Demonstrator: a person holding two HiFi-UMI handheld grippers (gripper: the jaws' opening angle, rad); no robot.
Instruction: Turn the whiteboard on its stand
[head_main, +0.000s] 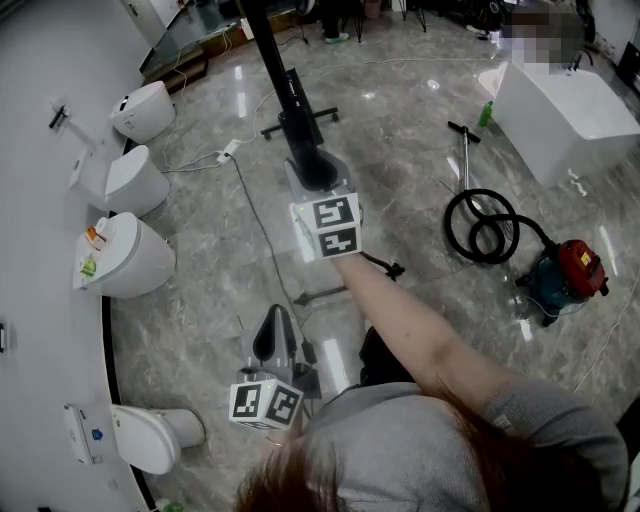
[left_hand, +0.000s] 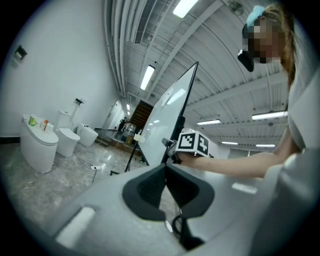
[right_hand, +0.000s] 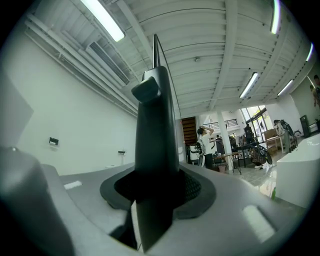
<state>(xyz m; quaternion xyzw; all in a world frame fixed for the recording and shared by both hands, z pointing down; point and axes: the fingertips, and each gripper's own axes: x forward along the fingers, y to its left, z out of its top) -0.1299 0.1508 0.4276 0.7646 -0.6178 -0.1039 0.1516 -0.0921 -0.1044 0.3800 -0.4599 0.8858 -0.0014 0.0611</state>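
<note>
The right tongs (head_main: 314, 170) were clamped on the dark side frame of the whiteboard (left_hand: 167, 112). In the right gripper view the frame filled the gap between the jaws and rose upward as a narrow dark blade. The left tongs (left_hand: 165, 175) had their jaws closed together with nothing between them. They were held low, close to the person's body and well apart from the board.

From the head view, the person's right arm (head_main: 420, 320), bare below a grey sleeve, reached forward to the board. That gripper's marker cube (head_main: 327, 226) sat just behind the grip. Seen from above, the whiteboard showed only as a thin dark bar, edge-on, running away from the tongs toward the top of the picture. Its stand (head_main: 298, 118) was black, with legs spread on the floor. In the left gripper view the board's white face showed at a slant, leaning to the right at the top.

The floor (head_main: 400, 150) was glossy grey marble. Four white toilets (head_main: 130, 255) lined the curved wall on the left. A thin cable (head_main: 262, 235) trailed across the floor near them. To the right lay a red and teal vacuum cleaner (head_main: 565, 275) with its black hose (head_main: 485, 225) coiled beside it. Beyond it stood a white bathtub (head_main: 570, 110).
</note>
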